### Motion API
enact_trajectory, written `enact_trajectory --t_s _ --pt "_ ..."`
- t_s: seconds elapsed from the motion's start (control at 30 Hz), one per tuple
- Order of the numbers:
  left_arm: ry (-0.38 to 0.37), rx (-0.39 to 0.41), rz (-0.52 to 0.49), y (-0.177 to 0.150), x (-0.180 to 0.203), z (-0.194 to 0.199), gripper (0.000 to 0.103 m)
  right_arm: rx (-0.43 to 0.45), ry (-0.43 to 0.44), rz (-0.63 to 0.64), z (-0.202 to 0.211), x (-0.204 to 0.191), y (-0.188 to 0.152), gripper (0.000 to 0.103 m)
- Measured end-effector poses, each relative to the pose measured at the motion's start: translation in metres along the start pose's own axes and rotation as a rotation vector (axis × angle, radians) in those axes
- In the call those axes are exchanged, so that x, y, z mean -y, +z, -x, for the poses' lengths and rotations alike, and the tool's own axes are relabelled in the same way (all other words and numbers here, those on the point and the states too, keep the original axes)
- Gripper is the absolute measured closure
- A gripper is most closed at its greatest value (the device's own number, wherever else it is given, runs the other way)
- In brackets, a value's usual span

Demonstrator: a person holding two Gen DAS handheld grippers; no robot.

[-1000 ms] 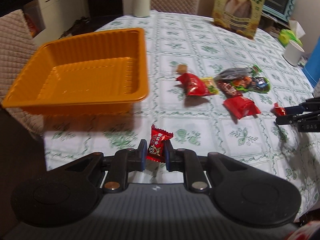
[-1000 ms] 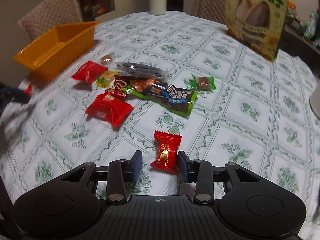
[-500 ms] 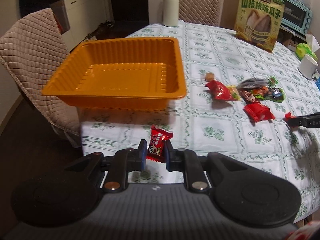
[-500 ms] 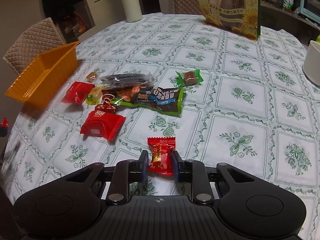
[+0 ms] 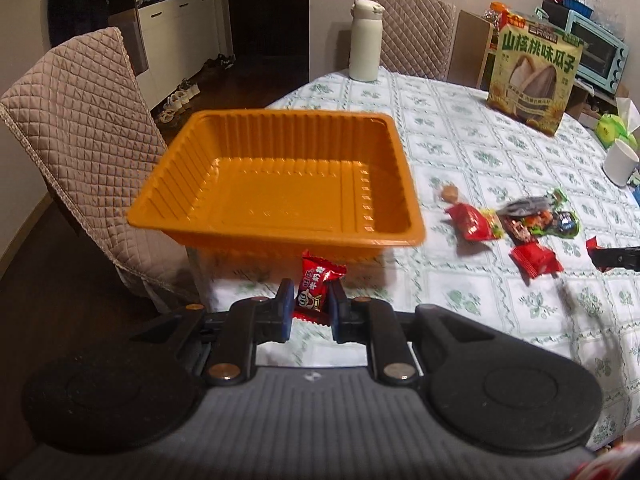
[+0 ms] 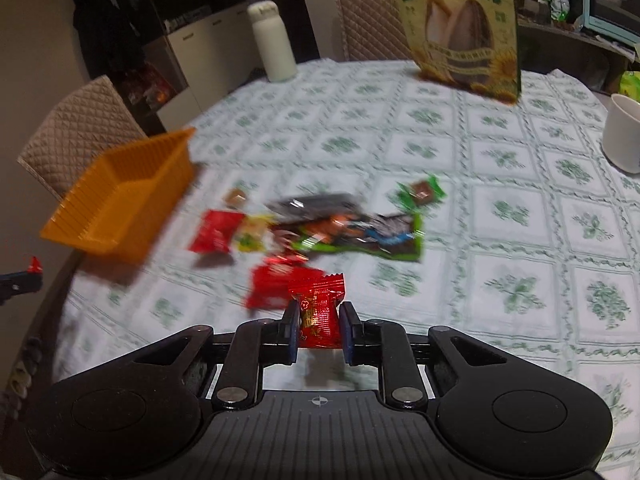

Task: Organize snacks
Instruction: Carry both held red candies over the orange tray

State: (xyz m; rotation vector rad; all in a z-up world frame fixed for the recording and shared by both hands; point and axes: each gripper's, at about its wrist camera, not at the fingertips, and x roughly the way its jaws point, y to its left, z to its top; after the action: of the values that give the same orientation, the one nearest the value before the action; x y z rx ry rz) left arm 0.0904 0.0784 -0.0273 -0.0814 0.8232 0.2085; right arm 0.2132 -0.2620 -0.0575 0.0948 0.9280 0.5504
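holding a red candy pinched in my left claw, orange tray straight ahead, nearer this hand; right claw grips another red sweet, tray far left.

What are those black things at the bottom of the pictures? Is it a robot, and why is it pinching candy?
No robot here: a person holds a two-finger claw in each hand, and a camera on each looks forward along its fingers. That makes two pictures of one table.

The left claw is shut on a red candy, in front of an empty orange tray. The right claw is shut on another red candy.

On the flowered tablecloth lies a pile of loose snacks, somewhat blurred. Farther back stand a big bag of seeds, a white bottle and a white cup. The candies probably go into the tray.
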Motion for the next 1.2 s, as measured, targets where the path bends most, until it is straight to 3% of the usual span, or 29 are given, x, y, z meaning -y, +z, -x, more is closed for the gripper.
enact_trajectory --t_s 0.23,0.63,0.93,1.2 --pt "-0.012 0.038 -0.024 0.026 -0.037 -0.002 0.087 0.043 0.088 0.001 0.002 -0.068 0.02 0.082" --pt "-0.039 0.056 -0.05 0.059 -0.095 -0.026 0.087 0.058 0.207 0.012 -0.034 -0.175 0.05 0.082" --pt "-0.072 0.008 -0.074 0.073 -0.114 -0.061 0.087 0.052 0.171 0.019 -0.079 -0.232 0.069 0.082" --pt "-0.095 -0.048 -0.075 0.082 -0.126 -0.087 0.087 0.015 0.126 0.036 -0.122 -0.257 0.08 0.082"
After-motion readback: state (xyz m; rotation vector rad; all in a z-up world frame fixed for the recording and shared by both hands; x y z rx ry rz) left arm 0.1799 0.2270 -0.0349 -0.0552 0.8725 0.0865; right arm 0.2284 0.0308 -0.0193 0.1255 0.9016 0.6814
